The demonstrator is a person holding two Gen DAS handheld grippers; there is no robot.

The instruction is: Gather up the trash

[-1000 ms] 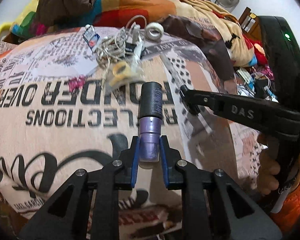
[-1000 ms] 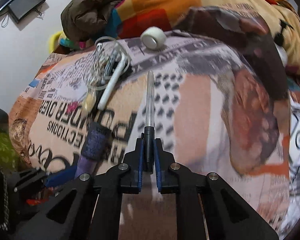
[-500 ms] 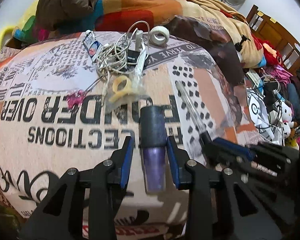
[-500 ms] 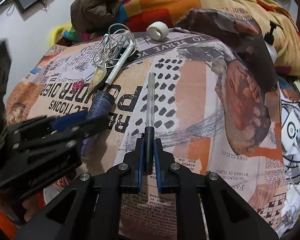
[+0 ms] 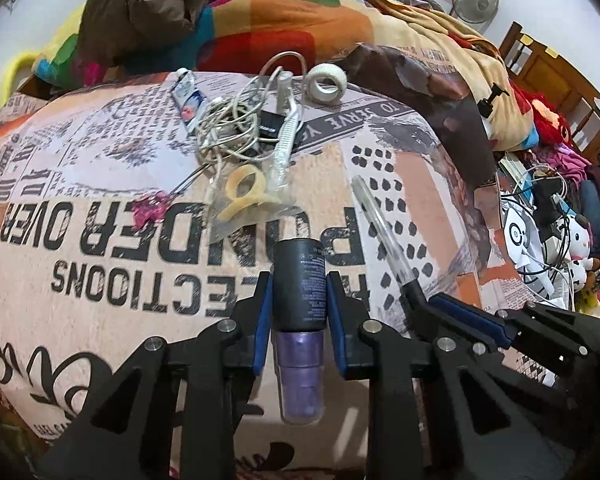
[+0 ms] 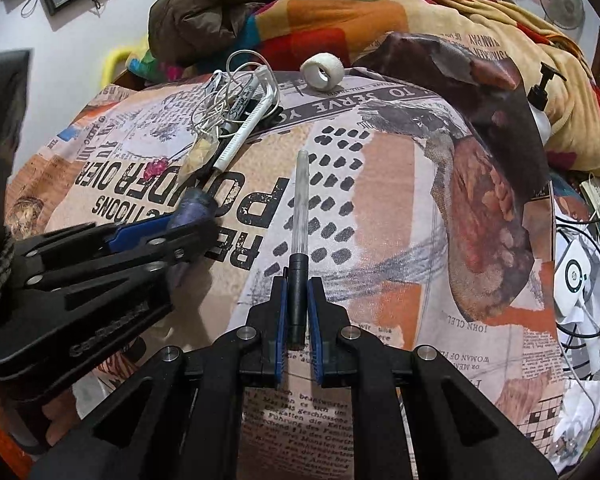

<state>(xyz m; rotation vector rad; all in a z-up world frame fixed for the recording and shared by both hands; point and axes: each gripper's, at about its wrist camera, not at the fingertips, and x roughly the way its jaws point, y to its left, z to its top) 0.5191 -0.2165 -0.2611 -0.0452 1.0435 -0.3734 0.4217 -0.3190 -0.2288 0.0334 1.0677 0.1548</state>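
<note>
Room: cluttered bedroom; newsprint-patterned cover (image 5: 100, 208) in front, piled blankets (image 5: 268, 36) at the far edge, fan (image 5: 475, 0) far right.
Left tongs (image 5: 299, 300): jaws parted, a gap on each side of the purple bottle (image 5: 300, 320); pads flank its black cap, no visible squeeze. Bottle lying on the cover between the jaws, cap pointing far.
Right tongs (image 6: 298, 312): pads (image 6: 282, 312) set close around the black end of a clear pen (image 6: 300, 216); looks gripped, though a thin gap shows on the right side. Pen pointing far, at or just above the cover.
Relative position: right tongs just right of the left tongs, both at the near edge.
Far clutter: tangled white cable (image 5: 236, 128), tape roll (image 5: 327, 84), small tube (image 5: 186, 96), yellow clip in a clear bag (image 5: 244, 196), pink scrap (image 5: 150, 206), marker (image 6: 240, 100); all well apart from both tongs.
Step in hand, as judged: picking up bottle and pen as trash; no bin in view.
Doing it well: close on the bottle's black cap, squarely across the widest part, to stop rolling. Keep the pen grip centred on the black end; long barrel likely to swing if tilted. Lift both straight up, clear of the soft cover.
Risk: smooth round bottle slipping forward out of the pads.
</note>
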